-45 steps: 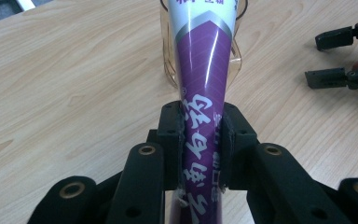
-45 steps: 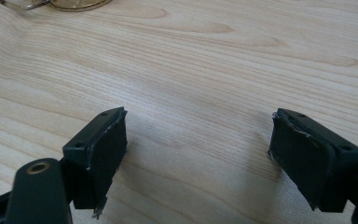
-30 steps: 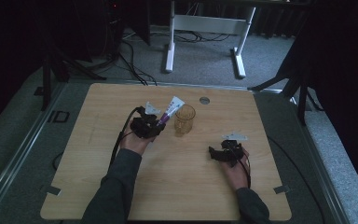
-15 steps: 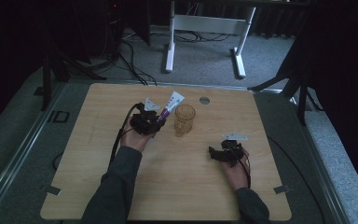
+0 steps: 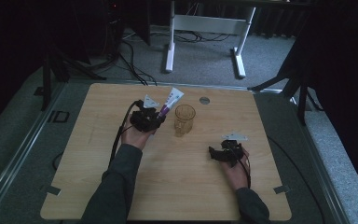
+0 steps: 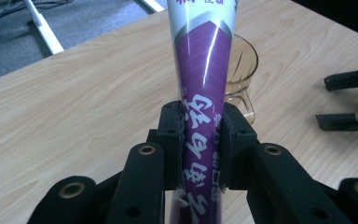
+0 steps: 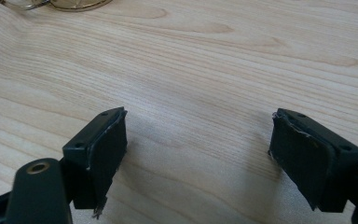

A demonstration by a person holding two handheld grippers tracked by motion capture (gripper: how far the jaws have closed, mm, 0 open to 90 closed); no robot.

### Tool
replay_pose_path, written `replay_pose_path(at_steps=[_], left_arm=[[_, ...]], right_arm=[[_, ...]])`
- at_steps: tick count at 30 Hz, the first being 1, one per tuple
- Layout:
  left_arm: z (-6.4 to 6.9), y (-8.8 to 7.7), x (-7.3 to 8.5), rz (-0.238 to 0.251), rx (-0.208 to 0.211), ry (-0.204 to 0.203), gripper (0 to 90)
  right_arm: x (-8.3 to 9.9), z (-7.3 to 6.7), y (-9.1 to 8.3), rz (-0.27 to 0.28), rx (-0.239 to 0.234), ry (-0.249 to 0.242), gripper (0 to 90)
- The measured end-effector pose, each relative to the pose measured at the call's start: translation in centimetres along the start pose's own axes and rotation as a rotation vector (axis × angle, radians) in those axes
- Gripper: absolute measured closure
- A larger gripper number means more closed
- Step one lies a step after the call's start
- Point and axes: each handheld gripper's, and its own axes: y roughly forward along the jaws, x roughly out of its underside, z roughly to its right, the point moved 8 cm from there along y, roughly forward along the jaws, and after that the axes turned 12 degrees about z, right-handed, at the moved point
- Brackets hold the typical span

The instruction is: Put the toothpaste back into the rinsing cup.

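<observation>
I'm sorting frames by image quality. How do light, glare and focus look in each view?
High view: dim, surroundings nearly black, the table evenly lit and soft in detail. Left gripper view: a white glare streak runs down the purple tube; the amber glass behind is slightly soft. Right gripper view: bright, wood grain sharp, soft shadows beneath the open right gripper.

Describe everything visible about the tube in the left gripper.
The tube is glossy, soft-looking plastic, purple with white characters low down, then a silver chevron band and white toward its far end. The left gripper clamps it near the purple end, both pads pressed against its sides. It is held off the table, pointing up and toward the amber glass, without touching it.
</observation>
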Motion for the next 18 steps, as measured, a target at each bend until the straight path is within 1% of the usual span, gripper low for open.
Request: replay_pose_path(at_steps=[8,9,18], left_arm=[[0.0,0.1,-0.8,0.023,-0.001,0.006,73.3],[0.0,0.1,-1.1,0.035,0.0,0.004,73.3],[-0.1,0.3,-1.2,0.048,-0.002,-0.002,73.2]], right_arm=[[0.0,0.0,0.0,0.0,0.0,0.001,18.6],[0.0,0.0,0.0,0.0,0.0,0.001,18.6],[0.0,0.0,0.0,0.0,0.0,0.0,18.6]])
